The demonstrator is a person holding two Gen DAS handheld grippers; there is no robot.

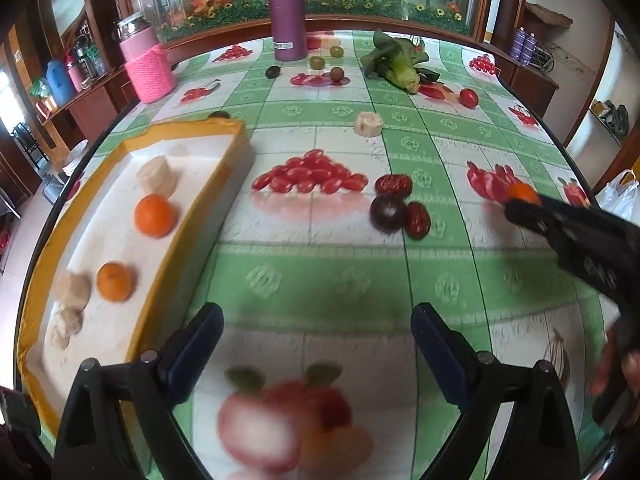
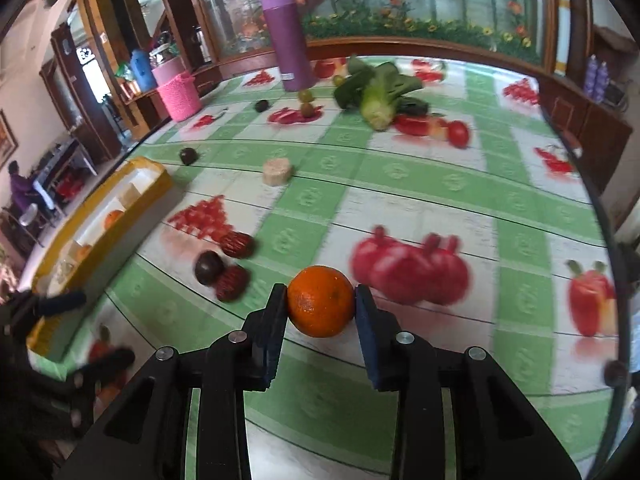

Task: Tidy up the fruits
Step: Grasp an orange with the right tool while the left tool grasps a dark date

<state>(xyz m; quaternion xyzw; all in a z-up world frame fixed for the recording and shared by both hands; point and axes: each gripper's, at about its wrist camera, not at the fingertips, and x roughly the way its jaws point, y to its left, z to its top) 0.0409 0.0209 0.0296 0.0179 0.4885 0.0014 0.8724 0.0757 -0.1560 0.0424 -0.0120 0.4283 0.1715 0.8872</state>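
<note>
My right gripper [image 2: 321, 307] is shut on a small orange [image 2: 321, 306] and holds it over the table; it shows at the right of the left wrist view [image 1: 520, 196]. My left gripper [image 1: 316, 332] is open and empty, beside the yellow-rimmed white tray [image 1: 236, 140]. The tray holds two oranges [image 1: 155, 215] and several banana pieces [image 1: 157, 176]. A dark plum [image 1: 387, 212] and two red dates [image 1: 394, 185] lie mid-table. Another banana piece [image 1: 368, 124] lies farther back.
A purple bottle [image 1: 286, 12], a pink knitted jar [image 1: 148, 66], a leafy green vegetable [image 1: 400, 64], a red tomato [image 1: 469, 98] and several small green and dark fruits [image 1: 317, 63] stand at the back. The tablecloth carries printed fruit pictures.
</note>
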